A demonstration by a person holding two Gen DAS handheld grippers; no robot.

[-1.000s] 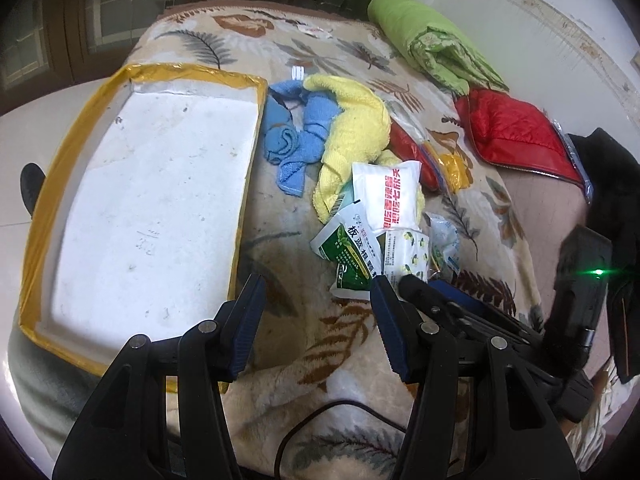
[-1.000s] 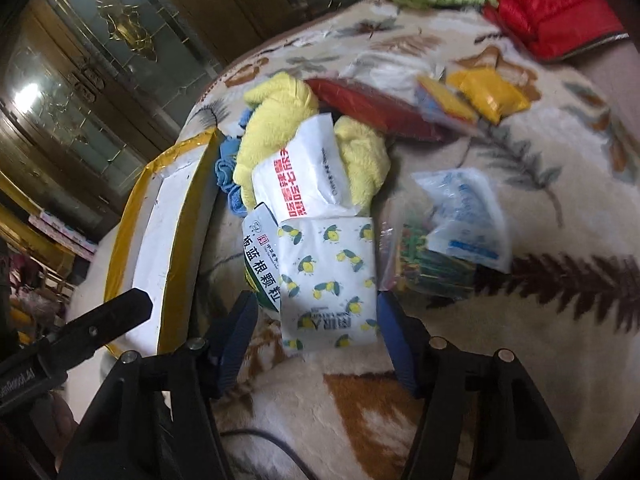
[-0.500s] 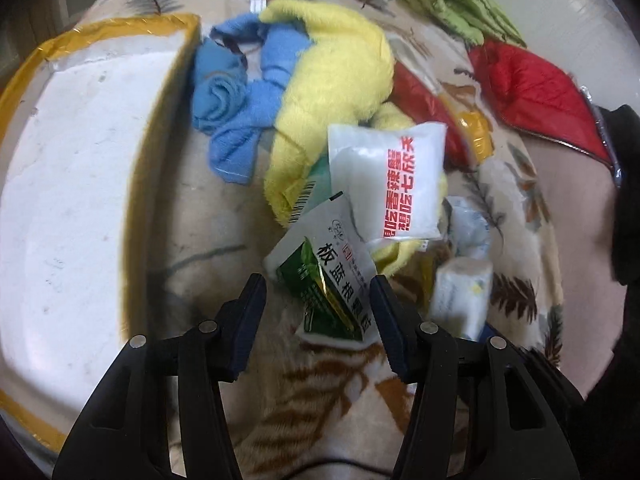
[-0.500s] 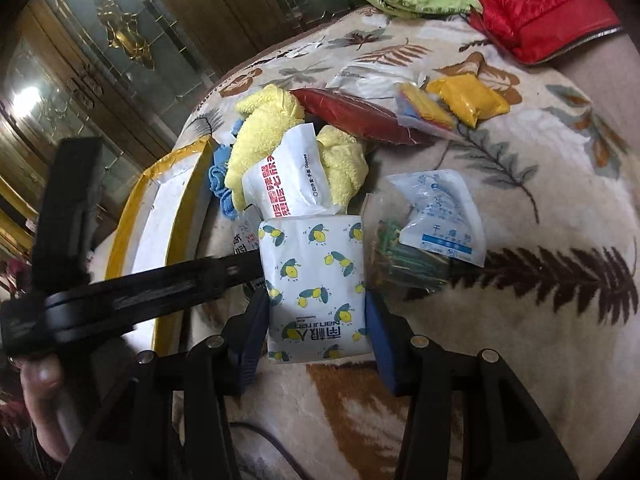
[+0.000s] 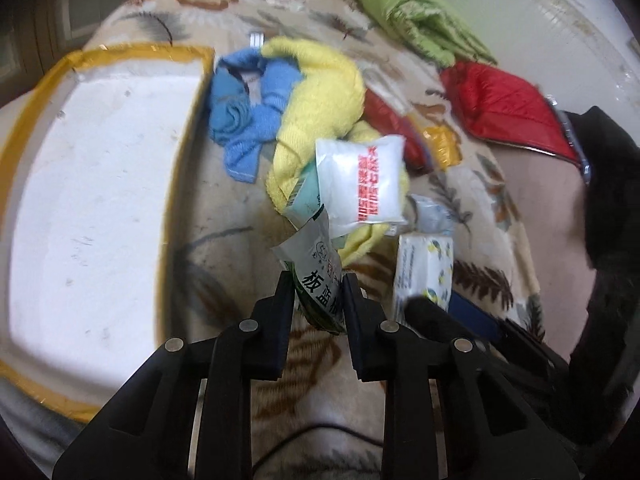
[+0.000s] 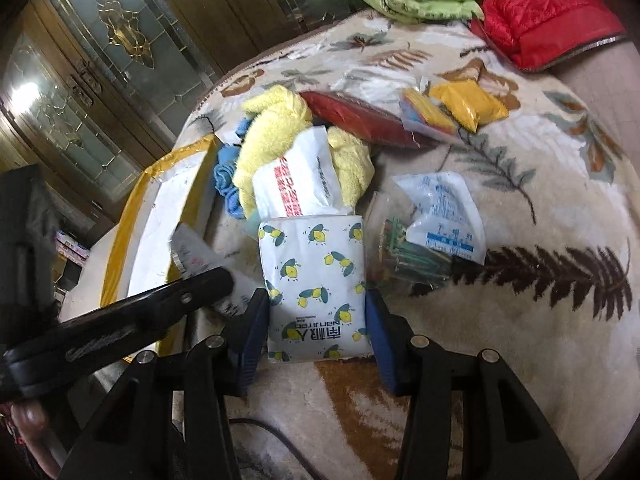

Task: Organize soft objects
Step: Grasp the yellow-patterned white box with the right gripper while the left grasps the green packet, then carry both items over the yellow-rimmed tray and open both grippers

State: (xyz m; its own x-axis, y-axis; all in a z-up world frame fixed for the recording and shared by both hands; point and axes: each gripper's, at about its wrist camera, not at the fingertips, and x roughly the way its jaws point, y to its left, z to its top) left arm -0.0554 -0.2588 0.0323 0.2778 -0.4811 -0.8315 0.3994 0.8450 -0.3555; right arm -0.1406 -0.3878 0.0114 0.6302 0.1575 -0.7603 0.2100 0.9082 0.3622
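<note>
My left gripper [image 5: 316,300] is shut on a green-and-white sachet [image 5: 316,272] and holds it lifted above the blanket, right of the white foam tray [image 5: 88,200] with a yellow taped rim. My right gripper [image 6: 316,320] is shut on the lemon-print tissue pack [image 6: 314,280]; the pack also shows in the left wrist view [image 5: 424,276]. Behind lie a white packet with red print [image 5: 360,180], a yellow towel [image 5: 320,92] and a blue cloth [image 5: 244,120]. The left gripper shows in the right wrist view [image 6: 120,320] with the sachet [image 6: 196,256].
A clear bag of green sticks [image 6: 404,248], a white-blue pouch [image 6: 444,208], a red packet [image 6: 360,120] and yellow packets [image 6: 468,104] lie on the leaf-print blanket [image 6: 540,320]. A green quilt [image 5: 416,28] and a red quilted cushion [image 5: 504,108] sit at the back.
My left gripper closed on the green-and-white sachet and lifted it off the blanket. My right gripper closed in on the lemon-print tissue pack.
</note>
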